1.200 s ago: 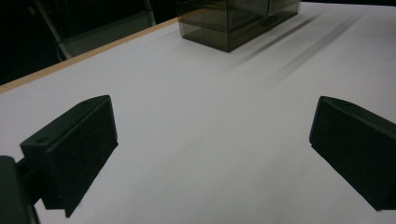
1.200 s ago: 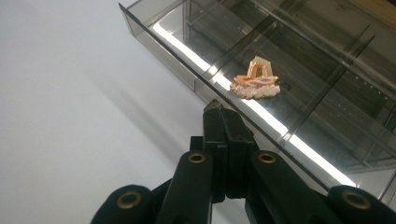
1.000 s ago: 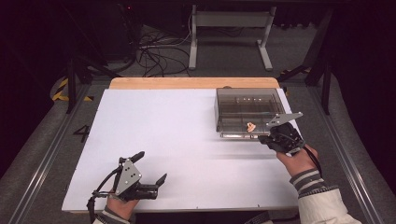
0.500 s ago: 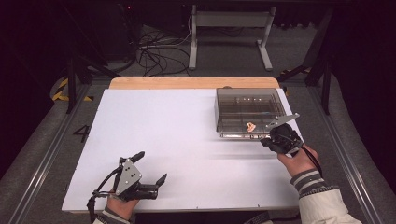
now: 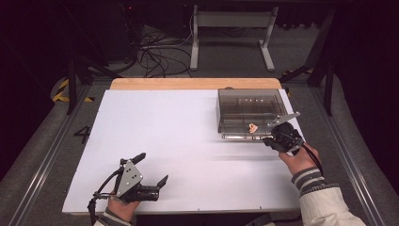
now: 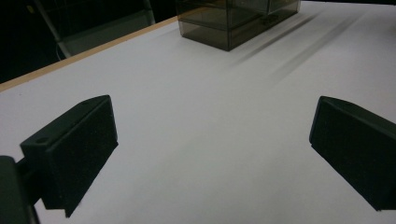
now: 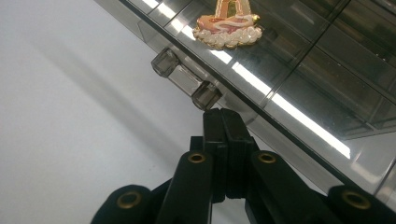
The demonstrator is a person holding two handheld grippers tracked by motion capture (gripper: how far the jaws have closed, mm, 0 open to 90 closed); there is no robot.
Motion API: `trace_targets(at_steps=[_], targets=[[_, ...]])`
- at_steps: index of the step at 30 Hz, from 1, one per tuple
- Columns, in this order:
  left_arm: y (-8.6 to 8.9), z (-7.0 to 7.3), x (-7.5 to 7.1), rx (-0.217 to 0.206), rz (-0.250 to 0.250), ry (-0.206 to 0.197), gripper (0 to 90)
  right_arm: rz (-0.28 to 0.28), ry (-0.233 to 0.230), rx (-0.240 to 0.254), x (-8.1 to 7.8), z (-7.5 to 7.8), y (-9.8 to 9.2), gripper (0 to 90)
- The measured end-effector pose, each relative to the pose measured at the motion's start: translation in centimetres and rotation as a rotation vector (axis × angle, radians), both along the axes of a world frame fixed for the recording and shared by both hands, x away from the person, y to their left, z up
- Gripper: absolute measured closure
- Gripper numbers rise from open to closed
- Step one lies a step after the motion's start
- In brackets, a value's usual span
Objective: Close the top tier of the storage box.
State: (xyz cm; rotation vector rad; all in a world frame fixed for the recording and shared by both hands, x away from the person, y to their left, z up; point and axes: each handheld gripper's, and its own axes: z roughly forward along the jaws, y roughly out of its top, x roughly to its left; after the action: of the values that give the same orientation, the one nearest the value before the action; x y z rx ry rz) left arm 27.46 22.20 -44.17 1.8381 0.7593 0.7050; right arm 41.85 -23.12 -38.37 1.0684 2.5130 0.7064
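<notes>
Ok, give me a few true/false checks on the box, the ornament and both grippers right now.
1. The right gripper has its jaws shut. True.
2. The left gripper grips the box. False: it is open over the bare table, far from the box.
3. The ornament lies near the box's front edge. True.
4. The right gripper's tips are by the clear latch at the box front. True.
5. The box sits at the table's left side. False: it is at the far right.

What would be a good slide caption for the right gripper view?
Right gripper, jaws shut, nosing up to the latch of a smoky clear box with a beaded ornament inside.
</notes>
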Motion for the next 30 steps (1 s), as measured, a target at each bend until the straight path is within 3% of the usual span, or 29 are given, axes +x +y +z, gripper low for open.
trace_targets(at_steps=[11,30], targets=[[0.0,0.0,0.0,0.007,0.0,-0.004,1.5,-0.013,-0.022,0.0,0.1,0.2,0.0,89.7],[0.1,0.0,0.0,0.01,-0.001,-0.008,1.5,-0.072,-0.116,0.021,1.4,0.2,0.5,89.7]])
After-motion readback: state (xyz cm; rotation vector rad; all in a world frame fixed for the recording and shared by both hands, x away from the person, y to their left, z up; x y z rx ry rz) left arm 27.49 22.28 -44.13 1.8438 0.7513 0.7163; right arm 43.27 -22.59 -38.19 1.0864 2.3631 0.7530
